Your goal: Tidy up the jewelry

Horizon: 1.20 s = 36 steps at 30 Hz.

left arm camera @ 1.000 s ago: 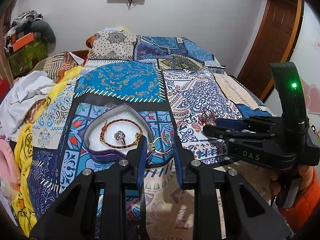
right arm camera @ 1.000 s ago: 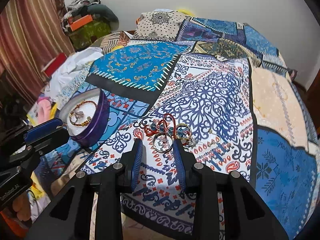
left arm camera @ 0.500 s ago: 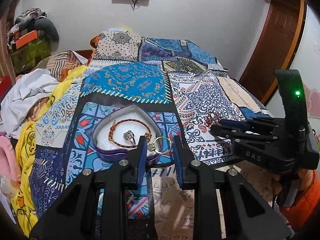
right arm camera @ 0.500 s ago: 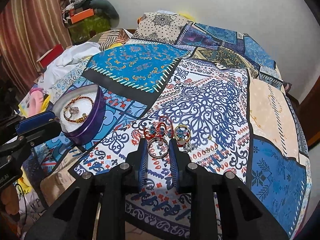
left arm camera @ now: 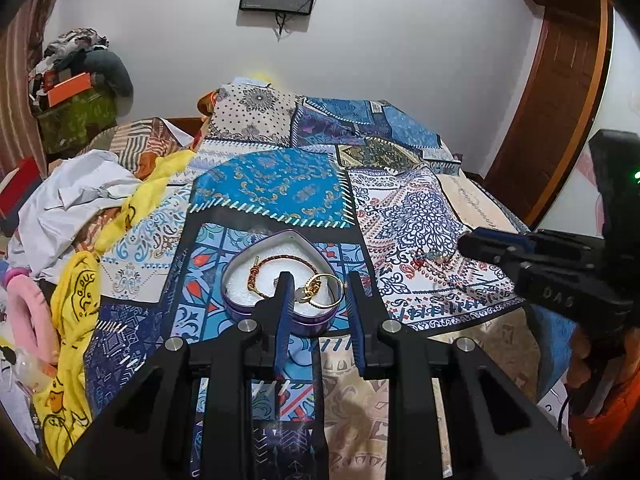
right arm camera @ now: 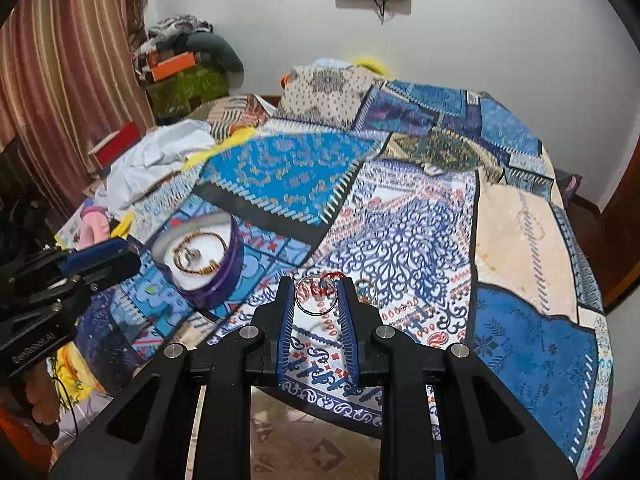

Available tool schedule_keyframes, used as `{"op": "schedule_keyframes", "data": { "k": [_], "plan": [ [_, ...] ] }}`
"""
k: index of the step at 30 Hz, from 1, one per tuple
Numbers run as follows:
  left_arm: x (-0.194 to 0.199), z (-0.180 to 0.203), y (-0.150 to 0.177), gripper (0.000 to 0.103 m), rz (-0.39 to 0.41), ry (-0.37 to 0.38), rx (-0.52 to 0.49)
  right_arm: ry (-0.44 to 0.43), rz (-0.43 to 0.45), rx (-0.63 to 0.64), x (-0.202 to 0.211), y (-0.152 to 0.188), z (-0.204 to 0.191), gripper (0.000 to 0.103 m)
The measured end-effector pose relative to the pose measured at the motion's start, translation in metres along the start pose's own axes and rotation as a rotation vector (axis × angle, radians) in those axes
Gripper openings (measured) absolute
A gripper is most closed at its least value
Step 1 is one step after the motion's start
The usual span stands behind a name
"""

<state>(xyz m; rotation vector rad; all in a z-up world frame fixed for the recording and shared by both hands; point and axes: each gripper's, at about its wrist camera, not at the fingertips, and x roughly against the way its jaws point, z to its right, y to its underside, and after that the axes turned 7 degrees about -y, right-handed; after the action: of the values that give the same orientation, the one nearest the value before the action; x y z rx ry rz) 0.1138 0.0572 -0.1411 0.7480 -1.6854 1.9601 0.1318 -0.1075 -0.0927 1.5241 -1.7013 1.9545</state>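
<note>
On a bed spread with a patchwork quilt (right arm camera: 420, 216), the right tongs (right arm camera: 317, 294) are clenched on a silver ring (right arm camera: 316, 295), pinched across its width, above the remaining jewelry pile (right arm camera: 362, 290). The left tongs (left arm camera: 318, 294) grip a gold ring (left arm camera: 326, 291) over the heart-shaped purple tin (left arm camera: 240, 300), which holds a braided bracelet (left arm camera: 280, 262). The rings look light, stiff and slippery; gripping across the band seems safest.

Evenly, rather dimly lit indoors, with soft shadows and no strong glare. Heavy fisheye bending and dark vignetting at the corners of both views. Slightly blurred and smeared in the right wrist view.
</note>
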Motion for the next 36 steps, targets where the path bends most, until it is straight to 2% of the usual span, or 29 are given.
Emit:
{"op": "schedule_keyframes", "data": {
  "k": [10,19,27,36],
  "plan": [
    [0.012,-0.011,-0.002,0.025,0.026,-0.026,0.013,-0.017,0.077,0.02,0.02,-0.013,-0.016,0.02],
    [0.014,-0.031,-0.008,0.025,0.052,-0.057,0.032,-0.051,0.095,0.049,0.011,-0.026,-0.035,0.02],
    [0.0,-0.046,-0.008,0.025,0.034,-0.07,0.05,-0.094,0.042,0.064,-0.02,-0.027,-0.05,0.02],
    [-0.028,-0.049,-0.007,0.025,-0.015,-0.045,0.045,-0.127,-0.038,0.078,-0.056,-0.026,-0.057,0.02]
  ]
}}
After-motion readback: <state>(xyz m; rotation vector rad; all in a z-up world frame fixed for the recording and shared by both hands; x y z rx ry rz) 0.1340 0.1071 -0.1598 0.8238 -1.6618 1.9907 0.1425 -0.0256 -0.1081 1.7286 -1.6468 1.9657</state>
